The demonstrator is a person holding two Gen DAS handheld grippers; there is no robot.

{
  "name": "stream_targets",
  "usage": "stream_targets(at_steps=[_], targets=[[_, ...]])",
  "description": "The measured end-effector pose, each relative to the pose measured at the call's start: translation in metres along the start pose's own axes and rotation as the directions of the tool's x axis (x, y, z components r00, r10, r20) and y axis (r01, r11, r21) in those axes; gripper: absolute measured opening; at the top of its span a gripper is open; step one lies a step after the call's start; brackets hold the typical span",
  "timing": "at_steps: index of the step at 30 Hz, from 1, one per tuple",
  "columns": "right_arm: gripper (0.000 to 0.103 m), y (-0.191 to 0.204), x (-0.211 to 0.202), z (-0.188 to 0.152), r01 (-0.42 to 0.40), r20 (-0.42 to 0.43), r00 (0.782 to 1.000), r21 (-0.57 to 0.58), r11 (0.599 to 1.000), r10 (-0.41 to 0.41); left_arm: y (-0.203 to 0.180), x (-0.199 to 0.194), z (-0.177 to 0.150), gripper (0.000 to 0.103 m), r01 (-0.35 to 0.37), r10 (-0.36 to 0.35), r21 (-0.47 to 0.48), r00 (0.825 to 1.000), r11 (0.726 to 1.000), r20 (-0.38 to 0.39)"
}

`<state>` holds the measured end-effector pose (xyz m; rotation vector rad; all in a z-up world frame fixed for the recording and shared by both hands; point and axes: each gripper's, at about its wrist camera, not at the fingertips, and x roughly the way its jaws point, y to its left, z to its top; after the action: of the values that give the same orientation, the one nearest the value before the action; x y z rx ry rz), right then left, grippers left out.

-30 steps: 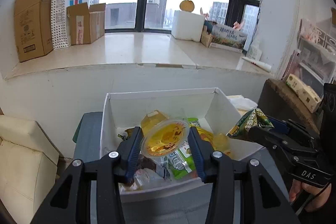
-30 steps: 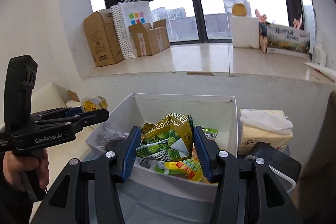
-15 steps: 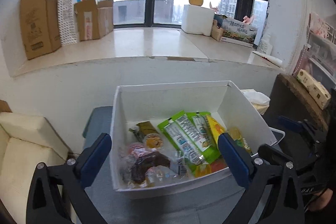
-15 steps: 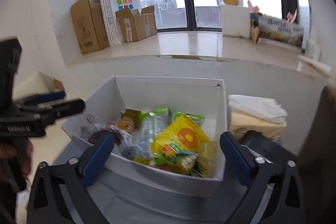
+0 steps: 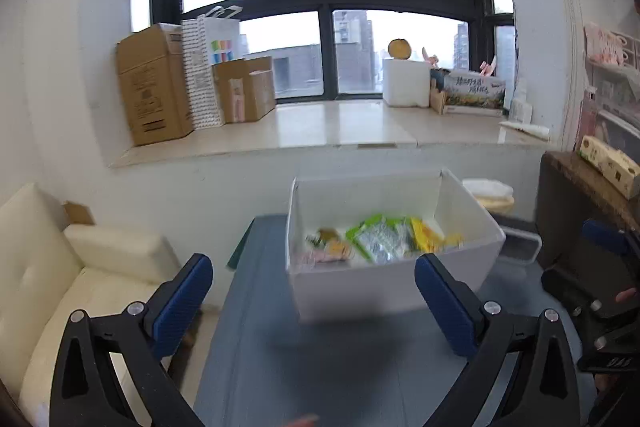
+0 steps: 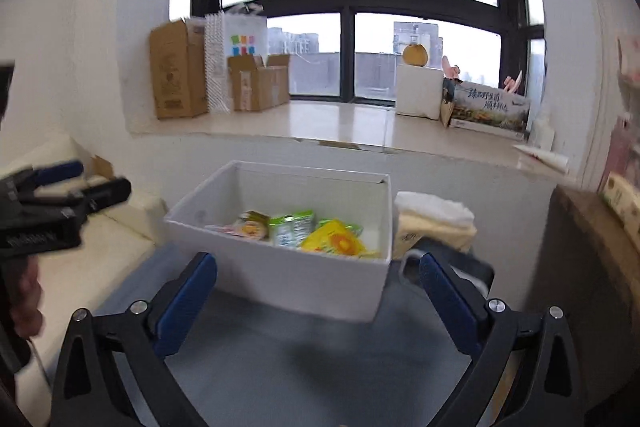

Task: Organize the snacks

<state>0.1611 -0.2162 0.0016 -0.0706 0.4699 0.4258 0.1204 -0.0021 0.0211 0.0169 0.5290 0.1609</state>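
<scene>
Grey tabletop (image 6: 280,359): white open box (image 6: 320,279) holds light, crinkly foil snack packs (image 6: 334,241); pinch edges. My left gripper (image 5: 314,301) & right gripper (image 6: 318,301) both spread wide, empty.

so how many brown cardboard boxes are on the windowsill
2: a tall closed brown cardboard box at the sill's left end, and a shorter open-flapped brown cardboard box right of the white paper bag.

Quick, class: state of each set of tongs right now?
Left tongs: open, holding nothing.
Right tongs: open, holding nothing.
</scene>
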Motion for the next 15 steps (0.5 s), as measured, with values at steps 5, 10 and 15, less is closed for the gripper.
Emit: stream_targets(at_steps=[5, 10, 15], targets=[[0.103, 0.011, -0.042, -0.019, -0.025, 0.004, 1.000, 0.018, 1.000, 0.025, -0.005, -0.044, -0.027, 0.103, 0.111, -0.112, -0.020, 0.994, 0.994, -0.021], [0.103, 0.014, -0.071, -0.034, -0.082, 0.007, 0.997, 0.048, 0.995, 0.082, -0.012, -0.083, -0.044, 0.103, 0.103, -0.103, -0.007, 0.995, 0.995, -0.008], [0.103, 0.015, -0.083, -0.040, -0.082, 0.006, 0.997, 0.051, 0.995, 0.082, -0.012, -0.093, -0.050, 0.103, 0.132, -0.132, -0.012, 0.991, 0.991, -0.018]])
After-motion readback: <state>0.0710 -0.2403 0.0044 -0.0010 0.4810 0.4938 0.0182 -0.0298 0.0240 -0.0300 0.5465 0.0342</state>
